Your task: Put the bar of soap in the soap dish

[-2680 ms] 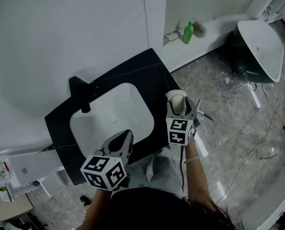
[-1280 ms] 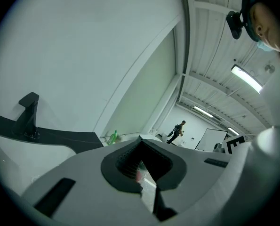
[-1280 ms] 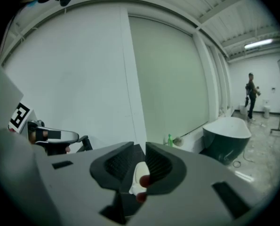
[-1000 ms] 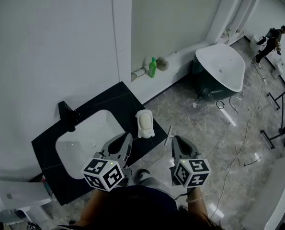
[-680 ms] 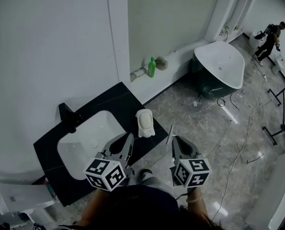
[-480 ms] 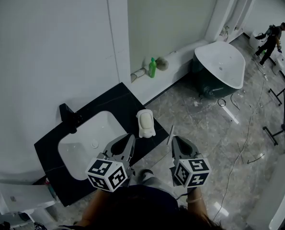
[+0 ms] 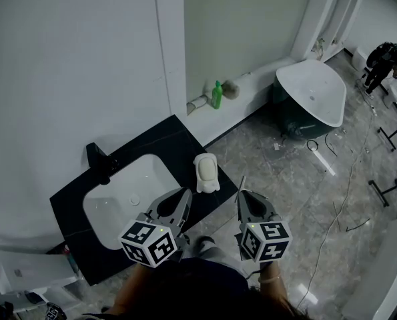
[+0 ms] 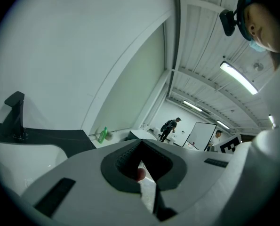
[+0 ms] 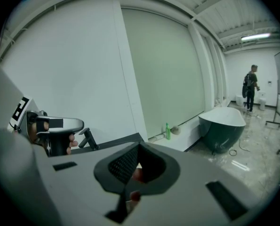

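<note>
Head view, nearest first: my left claw and right claw are both pinched together, gripping nothing, by the black counter's front edge. Just beyond, the bar of soap lies in the white soap dish, right of the basin. Farther off, a green bottle stands by the wall.

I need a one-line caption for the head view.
Bar of soap lies in the soap dish beside the sink; left gripper and right gripper shut, empty.

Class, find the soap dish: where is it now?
In the head view, the soap dish sits on the black counter, just right of the white basin, near the counter's right edge.
</note>
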{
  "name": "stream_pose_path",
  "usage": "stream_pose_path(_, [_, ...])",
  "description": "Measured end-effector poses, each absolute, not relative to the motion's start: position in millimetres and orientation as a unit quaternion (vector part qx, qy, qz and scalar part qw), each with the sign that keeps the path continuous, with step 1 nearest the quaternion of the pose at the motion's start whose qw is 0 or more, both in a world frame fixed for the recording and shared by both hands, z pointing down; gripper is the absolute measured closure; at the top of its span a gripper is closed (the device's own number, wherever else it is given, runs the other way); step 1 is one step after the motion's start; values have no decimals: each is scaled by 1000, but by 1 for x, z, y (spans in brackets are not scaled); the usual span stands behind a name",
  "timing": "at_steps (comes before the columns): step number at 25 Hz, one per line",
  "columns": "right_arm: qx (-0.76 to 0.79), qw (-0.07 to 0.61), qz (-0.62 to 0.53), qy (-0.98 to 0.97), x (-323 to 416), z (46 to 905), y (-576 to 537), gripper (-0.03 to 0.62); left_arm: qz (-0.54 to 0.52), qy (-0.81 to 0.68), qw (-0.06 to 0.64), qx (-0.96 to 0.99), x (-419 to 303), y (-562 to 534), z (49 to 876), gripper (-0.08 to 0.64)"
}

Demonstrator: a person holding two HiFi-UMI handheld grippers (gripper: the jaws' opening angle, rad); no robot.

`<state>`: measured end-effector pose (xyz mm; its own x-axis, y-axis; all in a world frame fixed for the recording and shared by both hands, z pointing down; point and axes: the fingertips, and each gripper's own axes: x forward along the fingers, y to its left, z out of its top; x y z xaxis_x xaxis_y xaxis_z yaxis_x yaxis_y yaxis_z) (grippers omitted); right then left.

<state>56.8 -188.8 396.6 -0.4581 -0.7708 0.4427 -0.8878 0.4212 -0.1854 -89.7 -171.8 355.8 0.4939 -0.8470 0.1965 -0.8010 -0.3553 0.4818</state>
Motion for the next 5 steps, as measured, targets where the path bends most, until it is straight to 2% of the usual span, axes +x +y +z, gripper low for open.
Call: stream_pose_path(5, [492, 145, 199, -835, 52, 394, -192, 574, -53, -492, 265, 828, -87, -173, 351, 563])
